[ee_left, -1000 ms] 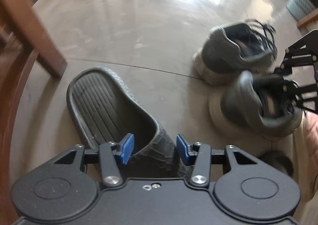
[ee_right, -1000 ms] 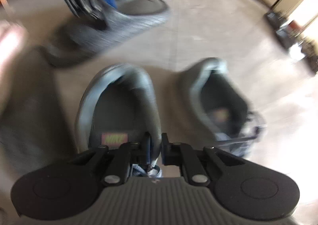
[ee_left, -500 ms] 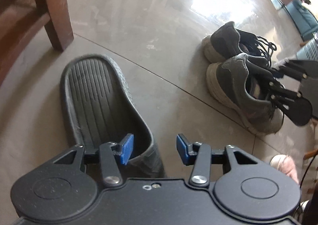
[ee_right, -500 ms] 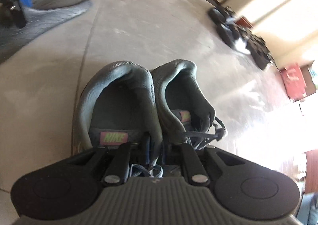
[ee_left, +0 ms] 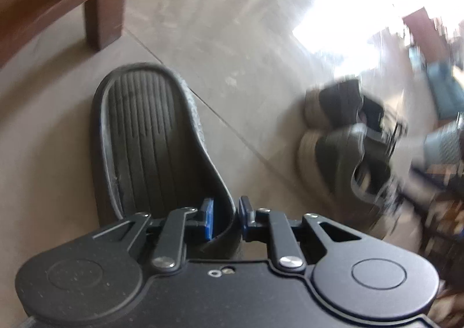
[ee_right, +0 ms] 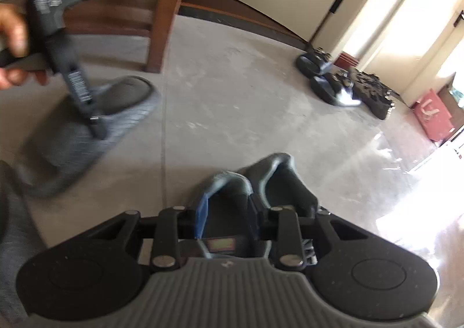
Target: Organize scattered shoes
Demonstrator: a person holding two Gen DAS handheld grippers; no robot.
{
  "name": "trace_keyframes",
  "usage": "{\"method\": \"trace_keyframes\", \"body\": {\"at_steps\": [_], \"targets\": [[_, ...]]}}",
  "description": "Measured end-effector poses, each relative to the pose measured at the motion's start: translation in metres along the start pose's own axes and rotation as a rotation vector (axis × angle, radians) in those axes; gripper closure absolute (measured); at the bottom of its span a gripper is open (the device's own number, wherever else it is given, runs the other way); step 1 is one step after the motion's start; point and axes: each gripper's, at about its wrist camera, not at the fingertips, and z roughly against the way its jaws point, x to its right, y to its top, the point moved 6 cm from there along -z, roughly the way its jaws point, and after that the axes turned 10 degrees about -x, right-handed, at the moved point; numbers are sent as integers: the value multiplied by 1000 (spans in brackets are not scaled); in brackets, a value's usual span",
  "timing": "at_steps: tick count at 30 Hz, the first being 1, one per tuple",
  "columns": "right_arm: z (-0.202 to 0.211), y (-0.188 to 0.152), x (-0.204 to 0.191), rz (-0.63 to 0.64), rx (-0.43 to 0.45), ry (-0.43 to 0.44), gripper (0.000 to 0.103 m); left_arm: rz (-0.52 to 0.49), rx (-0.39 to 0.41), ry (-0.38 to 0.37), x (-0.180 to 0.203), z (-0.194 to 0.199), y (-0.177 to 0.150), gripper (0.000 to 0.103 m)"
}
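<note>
Floor: polished concrete (ee_left: 232, 23) with a seam line, a wooden chair leg (ee_right: 163, 9) ahead and left of both grippers, strong glare from a doorway to the right.
Left gripper (ee_left: 224, 219): blue pads drawn in close on the strap wall of the dark slide sandal (ee_left: 145, 130), one pad inside the strap, one outside; it pinches that wall.
Slide sandal: directly ahead of the left gripper, ribbed footbed up, long axis running straight away from the fingers, heel end farthest, near the chair leg.
Right gripper (ee_right: 227, 219): fingers spread, straddling the nearer of the two grey sneakers (ee_right: 261, 191); the pads stand either side of its opening without pressing that I can see.
Grey sneakers: side by side and touching, just ahead of the right gripper, heels pointing away from it; in the left view they sit well off to the right of the left gripper (ee_left: 342, 136), blurred.
Other footwear: a row of dark shoes (ee_right: 333, 81) lies by the far wall, ahead and right of the right gripper, well apart from everything else.
Key relation: the sandal is already in line with the left gripper's fingers, so any carry keeps its length pointing forward; the far row lies to the right.
Stage: sneakers paired; sandal held, away from any row.
</note>
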Motion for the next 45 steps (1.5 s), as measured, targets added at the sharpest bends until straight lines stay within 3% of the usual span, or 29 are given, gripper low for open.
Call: {"method": "trace_keyframes", "body": {"at_steps": [2, 11, 15, 18, 22, 24, 28, 32, 33, 34, 36, 39, 43, 45], "targets": [[6, 1, -12, 14, 14, 52, 69, -35, -3, 27, 5, -4, 0, 88], [15, -8, -112, 268, -26, 515, 69, -152, 52, 138, 3, 16, -17, 91], [3, -4, -167, 393, -103, 581, 69, -200, 70, 172, -4, 25, -33, 91], [-14, -6, -189, 456, -184, 543, 69, -238, 104, 166, -4, 36, -40, 91], [-30, -8, -191, 492, -260, 452, 70, -291, 166, 148, -6, 58, -45, 91], [-33, -8, -186, 490, -275, 416, 70, -302, 169, 133, -8, 63, -47, 85], [-49, -6, -148, 383, -315, 289, 71, -346, 167, 126, -8, 66, -51, 79], [-65, -7, -107, 259, -358, 169, 69, -526, 136, 207, 6, 59, -55, 75], [-68, -9, -98, 219, -373, 152, 69, -571, 129, 234, 9, 56, -55, 72], [-71, -11, -88, 178, -389, 136, 70, -615, 122, 261, 13, 53, -56, 63], [-75, -16, -77, 124, -413, 128, 70, -703, 107, 315, 19, 47, -57, 59], [-81, -26, -52, -15, -466, 138, 70, -689, 43, 305, 18, 38, -55, 51], [-85, -36, -32, -191, -481, 166, 67, -670, -43, 291, 17, 26, -53, 56], [-84, -35, -27, -242, -473, 182, 67, -650, -102, 263, 16, 20, -54, 71]]}}
